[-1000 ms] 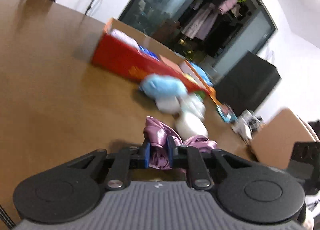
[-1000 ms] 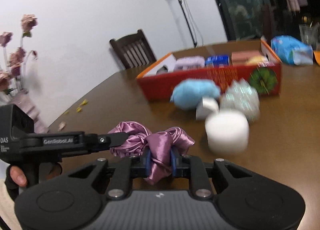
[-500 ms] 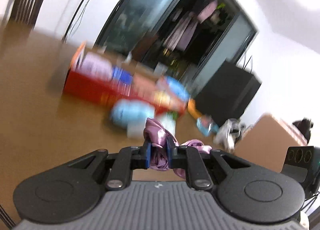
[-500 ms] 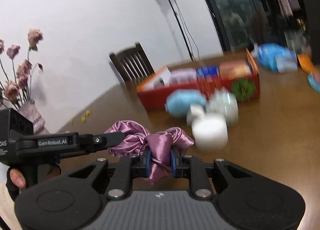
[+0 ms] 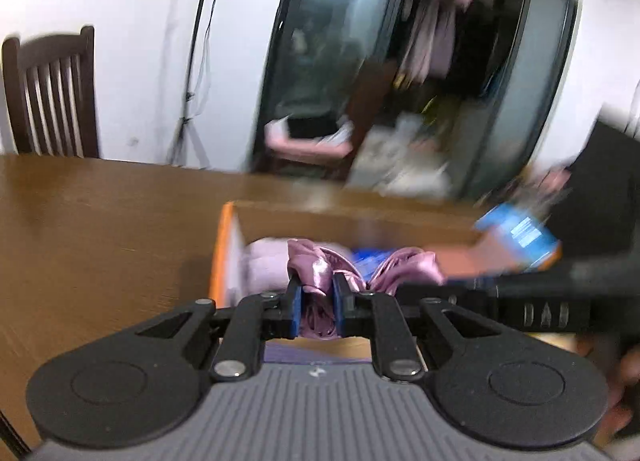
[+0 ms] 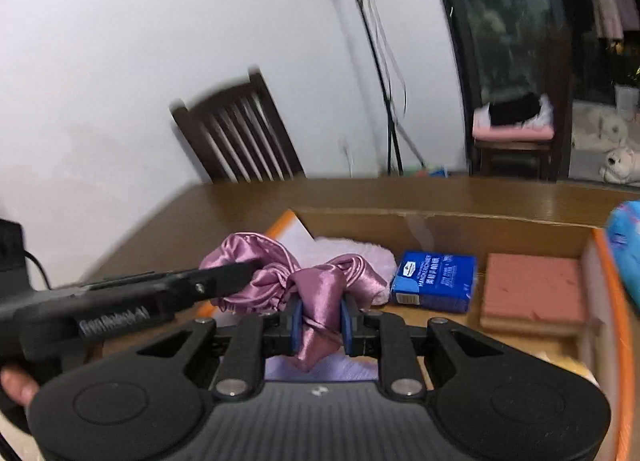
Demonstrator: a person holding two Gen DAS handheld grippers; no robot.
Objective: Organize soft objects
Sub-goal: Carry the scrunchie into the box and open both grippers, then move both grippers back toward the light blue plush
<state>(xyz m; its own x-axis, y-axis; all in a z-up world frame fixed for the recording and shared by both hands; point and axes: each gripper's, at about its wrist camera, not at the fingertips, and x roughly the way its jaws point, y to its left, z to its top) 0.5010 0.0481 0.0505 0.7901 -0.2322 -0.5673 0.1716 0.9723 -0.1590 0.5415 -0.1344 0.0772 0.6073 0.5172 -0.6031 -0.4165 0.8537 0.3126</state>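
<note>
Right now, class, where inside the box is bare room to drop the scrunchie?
Bare cardboard floor lies in front of the pink block and blue packet. The left end is crowded by the fluffy pink item; both tools hold the scrunchie there.

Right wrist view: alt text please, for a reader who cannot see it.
The right hand-held gripper and the left hand-held gripper both pinch a purple satin scrunchie over an open cardboard box holding a blue packet and a pink pad.

Satin scrunchie (image 6: 320,293) between both claws

A home dining room.
Wooden table (image 6: 400,189), slatted chair (image 6: 240,137), clothes hanging (pinkish ones) (image 5: 432,33) behind glass doors.
</note>
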